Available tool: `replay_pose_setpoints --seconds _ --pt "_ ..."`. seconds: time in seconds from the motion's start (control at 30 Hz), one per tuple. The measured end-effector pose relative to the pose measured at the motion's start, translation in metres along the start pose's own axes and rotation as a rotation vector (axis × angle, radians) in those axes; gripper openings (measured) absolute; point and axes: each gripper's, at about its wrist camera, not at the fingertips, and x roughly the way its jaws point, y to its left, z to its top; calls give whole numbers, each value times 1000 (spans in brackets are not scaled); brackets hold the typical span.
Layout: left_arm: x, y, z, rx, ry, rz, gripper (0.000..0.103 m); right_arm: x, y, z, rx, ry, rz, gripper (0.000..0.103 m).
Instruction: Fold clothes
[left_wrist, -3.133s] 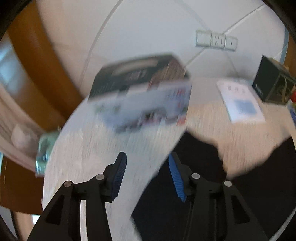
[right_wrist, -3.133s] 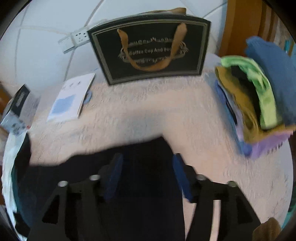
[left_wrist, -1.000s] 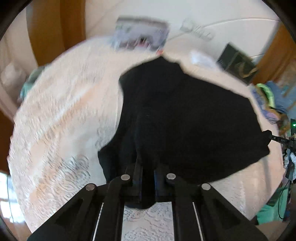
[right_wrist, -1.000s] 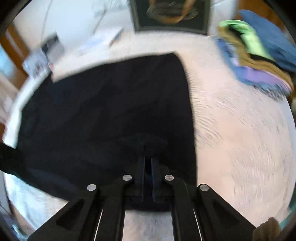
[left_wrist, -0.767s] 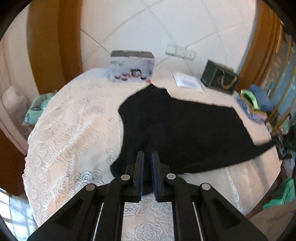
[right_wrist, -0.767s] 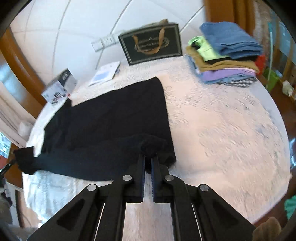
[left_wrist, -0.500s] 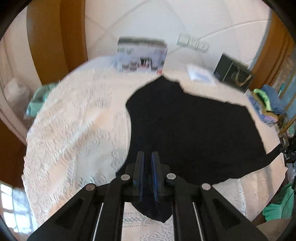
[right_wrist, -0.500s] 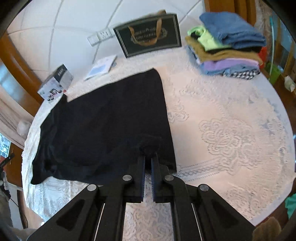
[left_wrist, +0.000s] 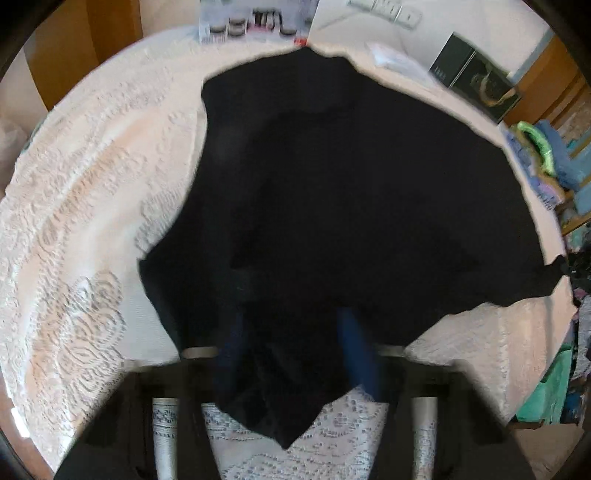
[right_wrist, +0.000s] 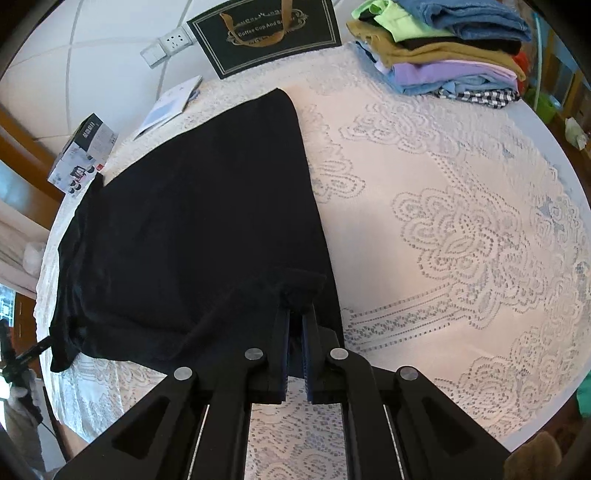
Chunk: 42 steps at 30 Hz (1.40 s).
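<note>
Black fabric garment (right_wrist: 203, 221) lies spread mostly flat on the counter, which is covered with a white lace cloth (right_wrist: 461, 221). Its long axis runs from the near edge toward the back wall.

Right gripper (right_wrist: 295, 325): jaws closed tight on a bunched bit of the garment's near right corner, fabric puckered just above the tips. Left gripper (left_wrist: 291, 338): view is blurred. Its blue pads (left_wrist: 356, 343) stand apart with the garment's near left corner hanging between them, not visibly pinched. These jaws have just been closing, so read it as open around the cloth, grip not confirmed.

Why held like this: two near corners, one per gripper, is the usual setup for keeping the hem taut and carrying it over the far half. Both grippers point steeply down at the counter, which suits corner pinches.

Judged stage: early. The garment is laid out and no crease is made yet. Likely risk is the left corner slipping free, which would skew the fold.

A stack of folded clothes in blue, green, tan and lilac (right_wrist: 443, 55) sits at the far right, well apart from the garment, probably the finished pile. A black gift bag with brown handles (right_wrist: 266, 33) leans at the back.
</note>
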Motion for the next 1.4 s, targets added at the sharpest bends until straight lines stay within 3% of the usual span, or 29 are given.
replay_pose_setpoints --seconds 0.13,0.27,0.33,0.43,0.47,0.5,0.53,0.57,0.7,0.87,1.07,1.13,1.17,1.23,1.3,1.37,1.4 --pt "-51 -10 -5 31 -119 11 1 -10 -7 -5 26 -24 8 6" --pt "-97 -14 13 64 -216 43 1 -21 -9 -1 26 -67 36 6" --pt "-100 -17 39 92 -243 60 1 -20 -6 10 19 -82 43 6" --pt "-63 -16 85 106 -181 132 9 -8 4 35 1 -83 54 6" --pt "-45 -12 97 93 -136 161 29 -2 8 44 -6 -78 55 10" --pt "-34 -7 104 77 -105 175 44 4 13 52 -14 -73 55 25" --pt "-28 0 106 58 -86 176 45 6 14 56 -10 -71 47 37" --pt "-26 6 105 42 -77 171 45 5 13 58 -2 -72 35 58" --pt "-43 26 60 -26 -110 122 57 -18 1 45 44 -117 30 62" --pt "-31 33 8 -45 -69 100 57 -25 -28 5 119 -71 3 66" --pt "2 28 2 -47 -39 57 56 -8 -33 -12 138 -20 6 66" --pt "10 26 2 -53 -12 63 29 -4 -28 -12 116 -18 13 66" --pt "11 25 2 -56 -5 65 4 -2 -25 -11 103 -17 17 66" --pt "10 25 -1 -60 -3 68 4 5 -16 -9 66 -7 19 73" --pt "4 26 -3 -69 -10 66 3 18 -4 -7 11 9 -6 90" --pt "-9 31 -6 -85 -30 65 3 31 9 -5 -47 26 -37 89" --pt "-17 34 -8 -94 -42 64 3 35 14 -5 -71 37 -49 72"
